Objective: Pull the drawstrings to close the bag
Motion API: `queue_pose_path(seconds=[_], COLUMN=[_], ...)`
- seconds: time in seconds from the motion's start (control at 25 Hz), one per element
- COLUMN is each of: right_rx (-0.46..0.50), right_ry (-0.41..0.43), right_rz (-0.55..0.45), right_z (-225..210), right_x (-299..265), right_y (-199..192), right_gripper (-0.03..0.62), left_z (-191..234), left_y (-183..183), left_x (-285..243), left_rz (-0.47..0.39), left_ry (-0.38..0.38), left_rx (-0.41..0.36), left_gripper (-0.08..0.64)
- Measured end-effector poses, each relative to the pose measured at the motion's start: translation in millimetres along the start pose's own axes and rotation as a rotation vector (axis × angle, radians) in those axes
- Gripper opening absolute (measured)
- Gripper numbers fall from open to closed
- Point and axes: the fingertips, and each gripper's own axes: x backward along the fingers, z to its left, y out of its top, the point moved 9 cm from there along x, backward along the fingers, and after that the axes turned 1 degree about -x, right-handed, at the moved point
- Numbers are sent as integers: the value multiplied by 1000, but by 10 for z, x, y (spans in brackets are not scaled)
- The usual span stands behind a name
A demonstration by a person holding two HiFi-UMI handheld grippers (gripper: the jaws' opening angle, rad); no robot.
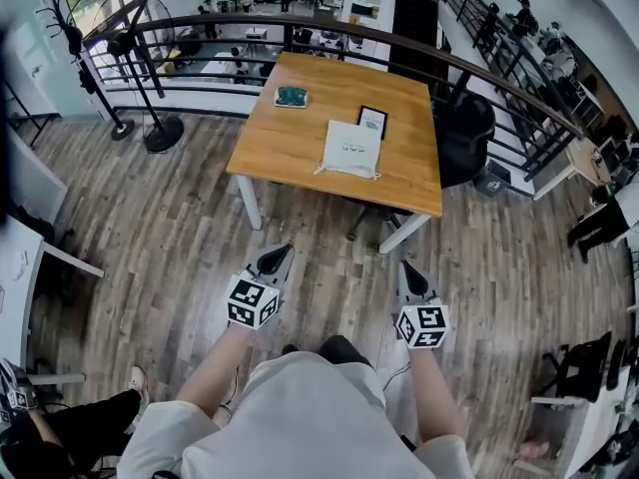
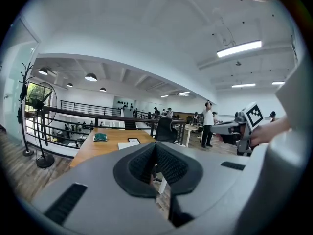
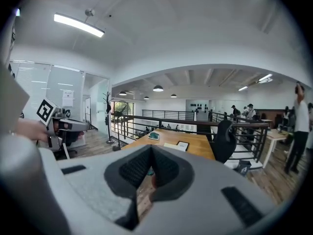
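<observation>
A white drawstring bag (image 1: 351, 148) lies flat on the wooden table (image 1: 290, 138), well ahead of me. It shows small in the left gripper view as the bag (image 2: 128, 145) and in the right gripper view as the bag (image 3: 171, 146). I stand on the floor short of the table. My left gripper (image 1: 275, 257) and right gripper (image 1: 411, 270) are held side by side in front of my body, pointing at the table. Both are shut with nothing between the pads, as the left gripper (image 2: 155, 150) and right gripper (image 3: 150, 154) show in their own views.
A teal object (image 1: 291, 96) and a black-framed tablet (image 1: 372, 120) also lie on the table. A black office chair (image 1: 464, 133) stands at its right side. A dark railing (image 1: 329, 28) runs behind it, with a fan stand (image 1: 160, 128) at the left. Desks flank the wood floor.
</observation>
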Motion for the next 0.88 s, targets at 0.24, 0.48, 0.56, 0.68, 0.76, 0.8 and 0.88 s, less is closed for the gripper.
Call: queue_pose_path(seconds=[0.24, 0.48, 0.56, 0.68, 0.76, 0.8, 0.88], right_rx=[-1, -5, -5, -12, -13, -14, -16], right_ry=[-3, 28, 37, 53, 56, 51, 44], right_rz=[25, 39, 48, 63, 72, 76, 86], right_z=[-115, -301, -387, -540, -668, -742, -899], right_x=[-245, -644, -795, -1033, -1180, -1248, -1378], right_y=[2, 48, 47, 52, 54, 54, 57], right_gripper=[2, 2, 2, 2, 2, 2, 2], left_z=[107, 294, 345, 423, 461, 476, 489], left_y=[7, 20, 32, 61, 80, 88, 105], left_x=[-227, -533, -666, -892, -1053, -1135, -1298], left_rz=[14, 32, 36, 47, 54, 57, 61], left_ry=[-5, 24, 32, 42, 52, 59, 69], left_rx=[5, 20, 23, 26, 27, 28, 32], left_gripper=[-6, -6, -6, -6, -6, -6, -6])
